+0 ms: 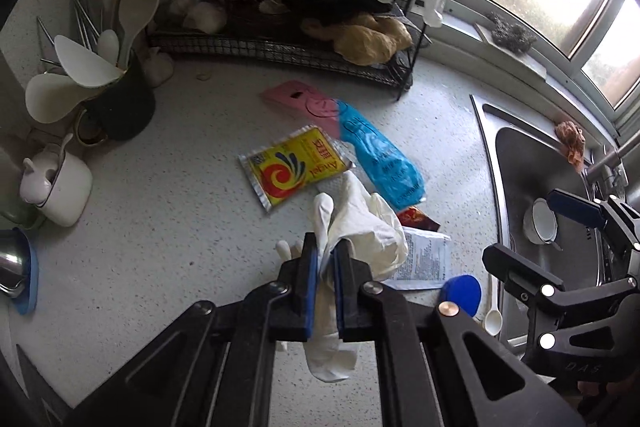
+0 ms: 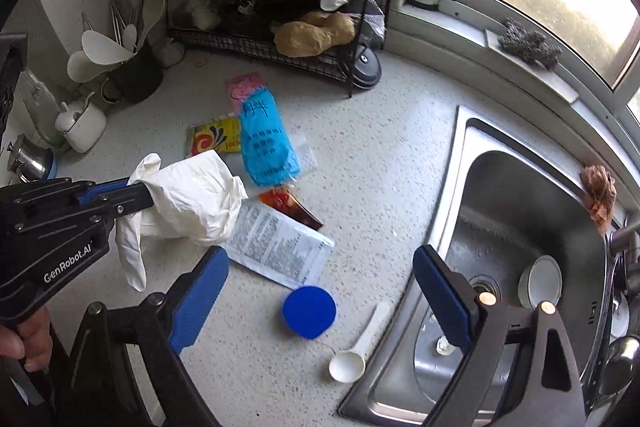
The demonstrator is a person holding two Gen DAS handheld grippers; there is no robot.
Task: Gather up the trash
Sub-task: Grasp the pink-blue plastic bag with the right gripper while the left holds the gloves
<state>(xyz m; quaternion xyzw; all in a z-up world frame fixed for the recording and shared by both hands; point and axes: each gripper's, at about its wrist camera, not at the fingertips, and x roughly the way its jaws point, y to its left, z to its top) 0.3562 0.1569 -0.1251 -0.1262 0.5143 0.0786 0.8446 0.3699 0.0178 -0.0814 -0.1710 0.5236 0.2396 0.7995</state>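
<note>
A crumpled white glove (image 1: pixel 360 227) hangs above the speckled counter, pinched between the blue pads of my left gripper (image 1: pixel 326 247), which is shut on it. The right wrist view shows the same glove (image 2: pixel 192 199) held by the left gripper (image 2: pixel 140 195). Below it on the counter lie a yellow packet (image 1: pixel 294 167), a blue plastic bag (image 1: pixel 380 155), a pink packet (image 1: pixel 304 103), a red-brown wrapper (image 2: pixel 292 207), a white printed sachet (image 2: pixel 280 247), a blue lid (image 2: pixel 310 311) and a white scoop (image 2: pixel 352 359). My right gripper (image 2: pixel 320 255) is open and holds nothing.
A steel sink (image 2: pixel 520 207) with a small cup lies to the right. A black wire rack (image 1: pixel 280 47) with gloves draped over it stands at the back. A utensil holder (image 1: pixel 116 103) and a white jar (image 1: pixel 60 183) stand at the left.
</note>
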